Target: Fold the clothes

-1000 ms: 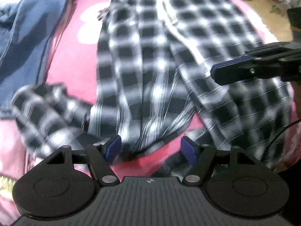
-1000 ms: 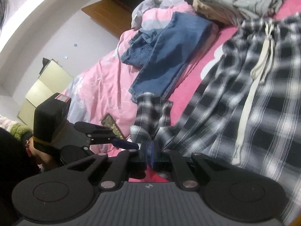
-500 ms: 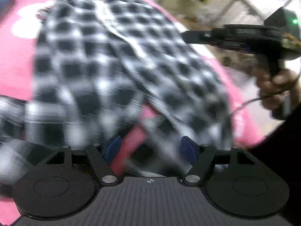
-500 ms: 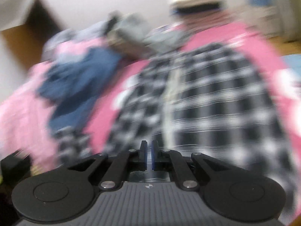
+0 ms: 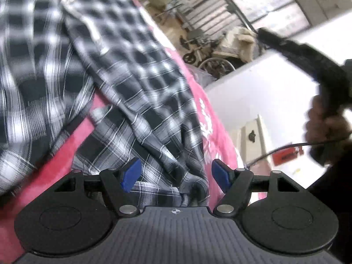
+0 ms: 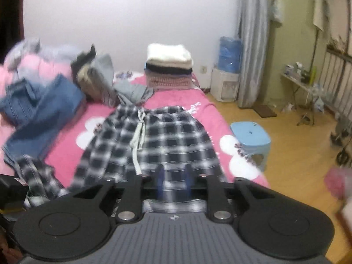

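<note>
The right gripper, shut a second ago, is now parted and seemingly empty above the plaid trousers, while the left gripper is held wide over a leg hem, so a regrasp is suggested.

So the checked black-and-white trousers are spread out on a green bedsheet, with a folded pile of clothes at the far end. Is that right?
Not quite: the bedsheet is pink, not green, as the right wrist view shows. The checked trousers do lie spread on it, with the folded pile at the far end.
</note>
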Action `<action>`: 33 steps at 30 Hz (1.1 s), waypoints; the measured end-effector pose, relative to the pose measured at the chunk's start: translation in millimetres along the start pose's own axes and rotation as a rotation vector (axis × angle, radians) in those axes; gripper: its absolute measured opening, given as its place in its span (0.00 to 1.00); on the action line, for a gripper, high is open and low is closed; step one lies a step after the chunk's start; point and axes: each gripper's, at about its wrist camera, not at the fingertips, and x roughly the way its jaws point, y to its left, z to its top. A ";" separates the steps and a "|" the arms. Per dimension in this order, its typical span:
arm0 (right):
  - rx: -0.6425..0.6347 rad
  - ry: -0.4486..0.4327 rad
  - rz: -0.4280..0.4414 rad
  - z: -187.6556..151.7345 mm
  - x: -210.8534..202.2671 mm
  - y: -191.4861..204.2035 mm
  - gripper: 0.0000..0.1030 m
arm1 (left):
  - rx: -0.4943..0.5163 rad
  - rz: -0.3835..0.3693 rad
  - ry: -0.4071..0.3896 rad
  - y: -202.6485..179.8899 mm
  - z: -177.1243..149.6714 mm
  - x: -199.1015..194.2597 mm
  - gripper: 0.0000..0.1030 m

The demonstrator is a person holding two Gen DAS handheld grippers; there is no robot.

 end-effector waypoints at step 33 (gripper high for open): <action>0.656 0.405 0.389 -212.3 24.5 -114.3 0.11 | 0.760 0.489 0.162 -115.1 -115.0 112.3 0.69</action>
